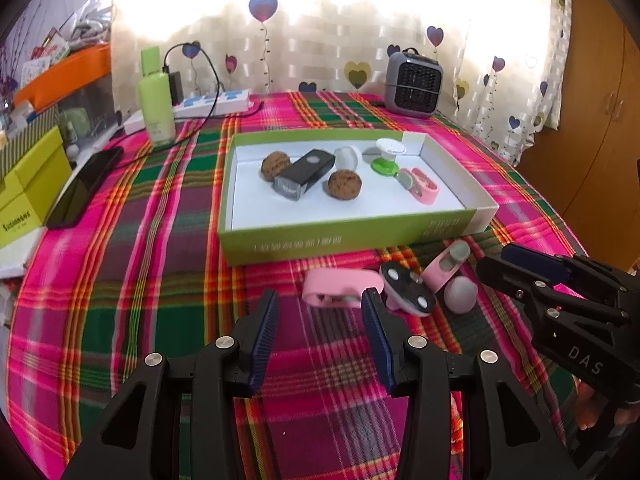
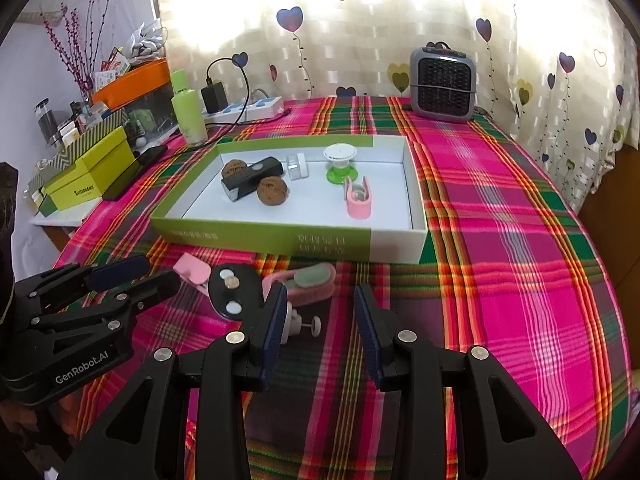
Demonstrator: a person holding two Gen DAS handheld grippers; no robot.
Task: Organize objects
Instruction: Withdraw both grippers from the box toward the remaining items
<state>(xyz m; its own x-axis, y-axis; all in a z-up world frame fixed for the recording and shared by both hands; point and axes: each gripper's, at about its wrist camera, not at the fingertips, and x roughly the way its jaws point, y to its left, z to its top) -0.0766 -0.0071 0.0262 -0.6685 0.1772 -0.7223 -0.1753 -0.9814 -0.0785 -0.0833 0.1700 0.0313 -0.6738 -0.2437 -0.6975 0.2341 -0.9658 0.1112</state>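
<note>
Both grippers are empty with jaws apart. The left gripper (image 1: 320, 316) and right gripper (image 2: 320, 312) hover low in the frame over pink clips (image 1: 340, 286) lying before the box (image 1: 352, 236). I judge a pickup is starting; next, close on one clip.

Backlit curtain (image 1: 320, 40) glare; fisheye-warped edges

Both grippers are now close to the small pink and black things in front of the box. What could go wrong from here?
1. The left gripper and the right gripper approach the same cluster, so they may collide.
2. The pink clip, the black disc and the grey knob lie close together; grasping one may push another away.
3. The box already holds several things, so a dropped piece may knock the walnut.
</note>
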